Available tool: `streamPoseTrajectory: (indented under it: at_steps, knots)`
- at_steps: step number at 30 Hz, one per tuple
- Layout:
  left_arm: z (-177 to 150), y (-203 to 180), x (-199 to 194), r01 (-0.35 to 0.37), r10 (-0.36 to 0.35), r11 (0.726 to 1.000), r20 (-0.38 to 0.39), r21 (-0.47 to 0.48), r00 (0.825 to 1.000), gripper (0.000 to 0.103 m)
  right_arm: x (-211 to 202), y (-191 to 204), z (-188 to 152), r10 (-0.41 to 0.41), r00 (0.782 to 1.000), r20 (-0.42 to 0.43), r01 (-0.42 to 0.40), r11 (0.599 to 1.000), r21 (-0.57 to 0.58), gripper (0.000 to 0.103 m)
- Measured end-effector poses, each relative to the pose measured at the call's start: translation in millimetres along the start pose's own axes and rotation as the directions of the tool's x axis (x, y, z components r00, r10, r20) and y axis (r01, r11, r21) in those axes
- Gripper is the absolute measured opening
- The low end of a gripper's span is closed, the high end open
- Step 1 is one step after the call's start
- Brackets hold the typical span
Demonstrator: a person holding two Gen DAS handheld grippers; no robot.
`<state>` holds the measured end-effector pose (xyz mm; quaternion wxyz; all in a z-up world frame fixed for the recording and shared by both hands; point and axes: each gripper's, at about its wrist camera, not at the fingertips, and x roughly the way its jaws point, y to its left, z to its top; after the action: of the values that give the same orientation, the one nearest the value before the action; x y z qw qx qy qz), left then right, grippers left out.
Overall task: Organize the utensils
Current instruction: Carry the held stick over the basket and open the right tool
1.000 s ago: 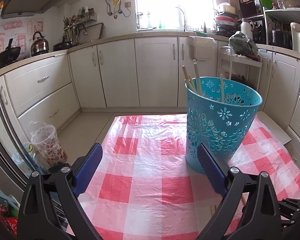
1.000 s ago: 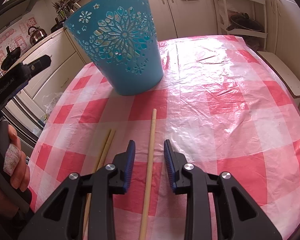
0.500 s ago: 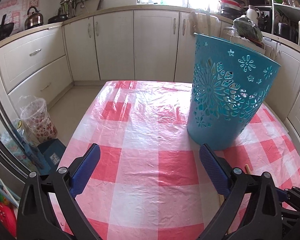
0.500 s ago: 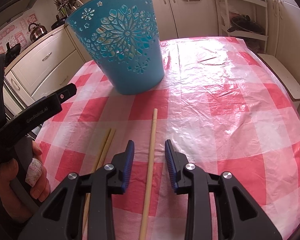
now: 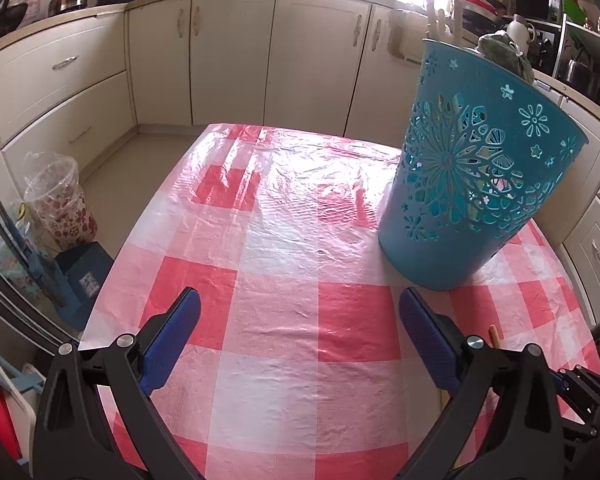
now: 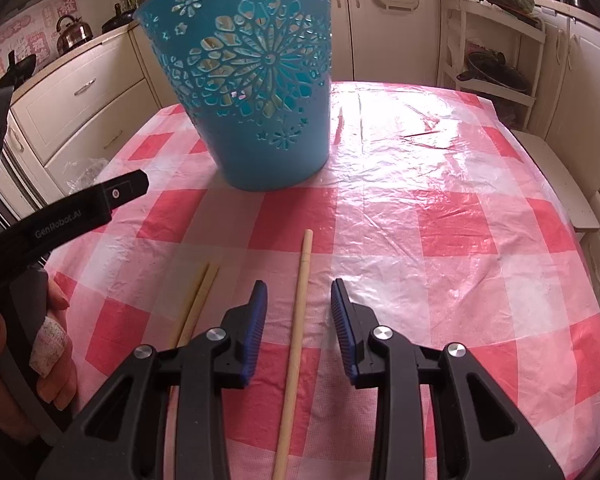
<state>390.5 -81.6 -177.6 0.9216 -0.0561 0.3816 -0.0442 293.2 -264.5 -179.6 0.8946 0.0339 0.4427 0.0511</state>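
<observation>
A blue cut-out basket (image 5: 472, 184) stands upright on the red-and-white checked tablecloth (image 5: 280, 400), with pale chopstick ends (image 5: 436, 12) poking above its rim. My left gripper (image 5: 300, 304) is open wide and holds nothing, low over the cloth to the basket's left and nearer me. In the right wrist view the basket (image 6: 256, 92) is ahead. One wooden chopstick (image 6: 305, 264) lies flat between the fingers of my right gripper (image 6: 299, 296), which is open with gaps on both sides. Two more chopsticks (image 6: 200, 300) lie together just left of it.
The left gripper's black body (image 6: 80, 208) and a hand with a bandaged finger (image 6: 48, 340) fill the left side. A flowered bin (image 5: 60, 200) stands on the floor beyond the table's left edge. A white bench (image 6: 560, 176) is at the right, and cabinets line the walls.
My left gripper has sunk and tipped down toward the table, so the basket now looms higher and its inside is hidden. The right gripper has stayed over the single chopstick.
</observation>
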Motion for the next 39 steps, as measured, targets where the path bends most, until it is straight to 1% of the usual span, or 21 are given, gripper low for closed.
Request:
streamPoseTrajectory:
  at_steps: [1,2,5,6,7,8,10,12,14,15,16,17,19,23,24,28,31,33,35,36,39]
  knots:
    - [0,2,0,0.008,-0.008,1.000,-0.001,-0.009,1.000,0.095,0,4,-1,-0.030,1.000,-0.003,0.030,0.999,-0.035,0.023]
    - [0,4,0,0.017,-0.017,1.000,-0.001,-0.017,1.000,0.095,-1,6,-1,-0.046,0.999,-0.007,0.045,0.997,-0.063,0.019]
    - [-1,7,-1,0.034,-0.034,0.999,0.003,-0.033,0.999,0.095,-3,0,-1,-0.019,0.999,-0.038,0.017,0.998,-0.056,0.017]
    - [-2,7,-1,0.038,-0.037,0.999,0.005,-0.035,0.999,0.095,-2,-1,0,-0.014,0.999,-0.048,0.011,0.998,-0.058,0.018]
    - [-2,7,-1,0.040,-0.040,0.999,0.007,-0.036,0.999,0.095,-1,-1,2,-0.015,0.998,-0.061,0.011,0.998,-0.070,0.024]
    - [-2,7,-1,0.043,-0.042,0.998,0.009,-0.036,0.999,0.095,2,0,5,-0.025,0.997,-0.072,0.019,0.996,-0.083,0.032]
    - [-2,9,-2,0.048,-0.048,0.998,0.014,-0.039,0.999,0.095,7,3,10,-0.043,0.996,-0.081,0.034,0.994,-0.107,0.036]
    - [-2,11,-2,0.054,-0.054,0.997,0.015,-0.048,0.998,0.095,11,4,13,-0.043,0.996,-0.077,0.034,0.994,-0.108,0.036]
    - [-2,13,-2,0.060,-0.060,0.996,0.016,-0.059,0.998,0.095,13,4,15,-0.038,0.996,-0.078,0.030,0.994,-0.109,0.023]
    - [-2,14,-2,0.064,-0.063,0.996,0.017,-0.063,0.998,0.095,12,6,15,-0.033,0.996,-0.080,0.023,0.993,-0.120,0.011]
    - [-3,15,-2,0.067,-0.066,0.996,0.019,-0.066,0.998,0.095,12,9,14,-0.032,0.996,-0.083,0.020,0.990,-0.137,0.006]
    - [-3,15,-3,0.069,-0.068,0.995,0.021,-0.067,0.997,0.095,10,13,13,-0.039,0.996,-0.081,0.026,0.987,-0.156,0.006]
    - [-3,16,-3,0.074,-0.072,0.995,0.023,-0.070,0.997,0.095,6,15,7,-0.026,0.996,-0.084,0.012,0.986,-0.169,0.006]
    - [-3,16,-4,0.080,-0.078,0.994,0.026,-0.070,0.997,0.095,3,6,6,0.010,0.994,-0.109,-0.023,0.992,-0.121,0.006]
    - [-3,16,-4,0.080,-0.078,0.994,0.026,-0.069,0.997,0.095,4,5,7,0.015,0.993,-0.119,-0.030,0.991,-0.128,0.006]
    - [-3,16,-3,0.080,-0.079,0.994,0.025,-0.074,0.997,0.095,5,18,10,-0.030,0.989,-0.147,-0.005,0.972,-0.233,0.006]
    - [-3,16,-4,0.079,-0.077,0.994,0.027,-0.075,0.997,0.095,3,21,6,-0.049,0.991,-0.125,0.015,0.965,-0.262,0.006]
    - [-3,17,-4,0.078,-0.076,0.994,0.027,-0.078,0.997,0.095,-2,12,0,-0.031,0.993,-0.111,0.008,0.979,-0.205,0.006]
    - [-3,17,-4,0.080,-0.078,0.994,0.025,-0.079,0.997,0.095,-9,-5,-7,0.036,0.994,-0.103,-0.045,0.996,-0.082,0.006]
    - [-3,17,-3,0.080,-0.078,0.994,0.024,-0.077,0.997,0.095,-13,-13,-10,0.073,0.993,-0.098,-0.076,0.997,-0.023,0.006]
    - [-3,16,-2,0.076,-0.075,0.994,0.018,-0.072,0.997,0.095,-29,-36,-10,0.189,0.981,-0.035,-0.183,0.975,0.128,0.006]
